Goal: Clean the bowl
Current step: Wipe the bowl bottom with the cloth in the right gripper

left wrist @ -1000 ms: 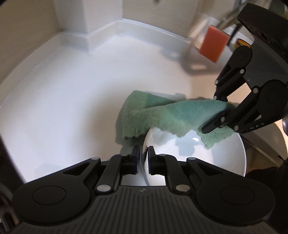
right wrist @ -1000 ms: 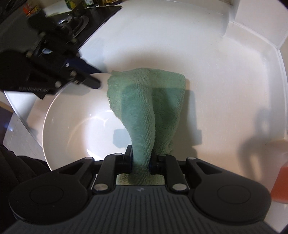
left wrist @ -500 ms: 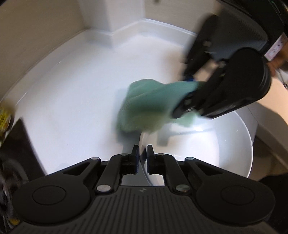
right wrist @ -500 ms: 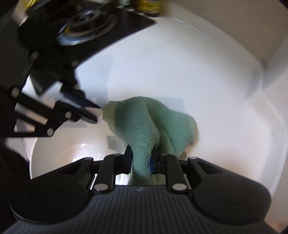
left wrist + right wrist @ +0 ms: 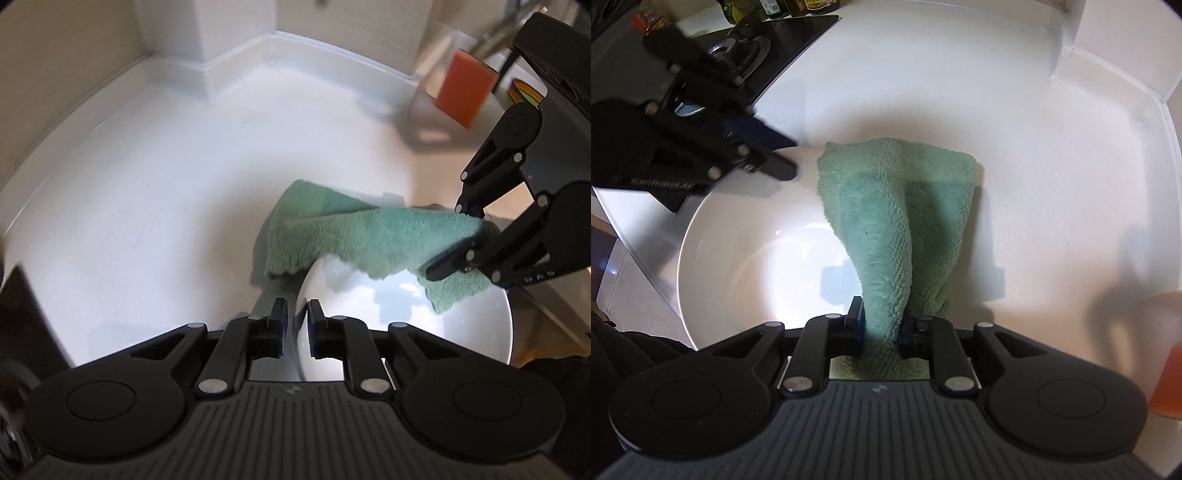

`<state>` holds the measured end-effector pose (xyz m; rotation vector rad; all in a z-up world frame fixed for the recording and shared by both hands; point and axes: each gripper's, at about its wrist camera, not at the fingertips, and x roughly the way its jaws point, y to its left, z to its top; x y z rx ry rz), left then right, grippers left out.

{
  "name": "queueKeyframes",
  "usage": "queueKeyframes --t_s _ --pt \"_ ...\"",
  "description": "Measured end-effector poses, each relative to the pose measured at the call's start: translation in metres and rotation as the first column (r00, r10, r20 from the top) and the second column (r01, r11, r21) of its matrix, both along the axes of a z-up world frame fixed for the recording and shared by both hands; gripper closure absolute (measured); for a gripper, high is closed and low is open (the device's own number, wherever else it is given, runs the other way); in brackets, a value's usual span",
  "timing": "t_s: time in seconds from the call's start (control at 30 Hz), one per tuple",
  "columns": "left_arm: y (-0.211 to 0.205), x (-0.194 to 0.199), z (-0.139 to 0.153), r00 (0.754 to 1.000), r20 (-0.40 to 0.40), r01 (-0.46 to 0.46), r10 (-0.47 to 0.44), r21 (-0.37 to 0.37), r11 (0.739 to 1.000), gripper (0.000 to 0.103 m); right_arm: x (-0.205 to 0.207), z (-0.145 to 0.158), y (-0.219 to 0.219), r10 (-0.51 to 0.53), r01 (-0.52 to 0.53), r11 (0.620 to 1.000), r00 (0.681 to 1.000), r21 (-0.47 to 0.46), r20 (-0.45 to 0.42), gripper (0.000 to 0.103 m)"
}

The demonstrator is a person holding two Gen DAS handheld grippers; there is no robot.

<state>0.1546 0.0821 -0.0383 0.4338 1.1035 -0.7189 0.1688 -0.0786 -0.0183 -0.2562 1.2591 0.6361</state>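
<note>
One white bowl (image 5: 746, 266), one green cloth (image 5: 897, 206), two black grippers over white counter (image 5: 147, 192). Left gripper (image 5: 295, 328) straddles bowl's near rim, jaws opening, rim between pads; whether pads press it, cannot tell. Right gripper (image 5: 881, 326) clamps bunched cloth, jaws easing apart, fabric draped across bowl's far rim onto counter. One orange sponge (image 5: 463, 88) near wall; one stove burner (image 5: 746, 48) beside counter.

A white bowl (image 5: 746, 266) sits on a white counter, a green cloth (image 5: 894, 229) draped over its rim.
</note>
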Motion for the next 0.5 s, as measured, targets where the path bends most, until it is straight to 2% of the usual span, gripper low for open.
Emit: queueKeyframes --t_s 0.07,0.17,0.27,0.33,0.47,0.5 --pt "-0.004 -0.001 0.000 1.000 0.006 0.015 -0.015 0.011 1.000 0.094 0.002 -0.001 0.004 0.031 -0.032 0.999 0.999 -0.015 -0.011 0.087" --pt "-0.006 -0.016 0.000 0.998 0.055 0.012 -0.015 0.053 0.999 0.096 0.008 0.000 0.012 0.084 -0.084 0.995 0.996 -0.059 0.003 0.088" --pt "0.000 -0.024 -0.002 0.997 0.072 -0.019 0.015 0.050 0.999 0.097 0.019 0.005 0.030 0.141 -0.132 0.985 0.987 -0.113 0.082 0.090" --pt "0.002 -0.028 -0.003 0.995 0.082 -0.052 0.048 0.044 0.998 0.097 0.028 0.009 0.040 0.167 -0.155 0.983 0.979 -0.102 0.116 0.090" --pt "0.011 -0.033 -0.005 0.989 0.092 -0.118 0.116 0.022 0.993 0.097 0.041 0.008 0.045 0.163 -0.157 0.986 0.980 -0.054 0.111 0.090" --pt "0.013 -0.035 -0.005 0.986 0.098 -0.135 0.133 0.017 0.991 0.097 0.040 0.007 0.041 0.135 -0.130 0.990 0.986 -0.049 0.094 0.092"
